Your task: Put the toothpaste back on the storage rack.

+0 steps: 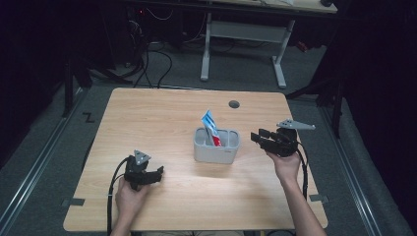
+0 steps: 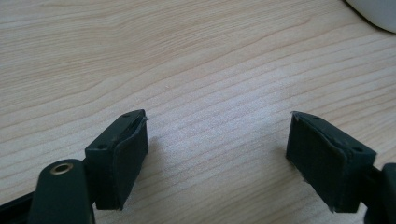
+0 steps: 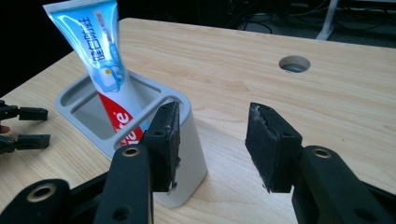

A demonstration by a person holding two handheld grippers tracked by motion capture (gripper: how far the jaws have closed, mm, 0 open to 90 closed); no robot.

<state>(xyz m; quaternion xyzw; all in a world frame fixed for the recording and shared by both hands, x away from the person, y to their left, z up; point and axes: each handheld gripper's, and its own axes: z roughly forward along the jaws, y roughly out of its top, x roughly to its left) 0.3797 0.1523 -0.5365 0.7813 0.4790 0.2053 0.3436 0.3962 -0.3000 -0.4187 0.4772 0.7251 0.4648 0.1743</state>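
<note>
Grey holder [image 1: 216,146] with several compartments sits at centre of the high view on the wooden table [image 1: 162,113]. Toothpaste tube [image 1: 211,128], blue-white with a red lower part, stands in it, tilted toward the upper left of the frame, cap end down.

Right gripper [image 1: 261,139] is at right of centre, just beside the holder's right side and apart from it, held in the person's right hand [image 1: 285,164]. Its jaws stand apart with nothing between them; in the right gripper view the holder [image 3: 187,140] is at lower left, partly behind the left jaw, and the tube [image 3: 105,56] is at upper left.

Left gripper [image 1: 158,173] is at lower left of the high view, resting low over the table, well apart from the holder. Jaws wide open over bare wood [image 2: 187,60].
</note>
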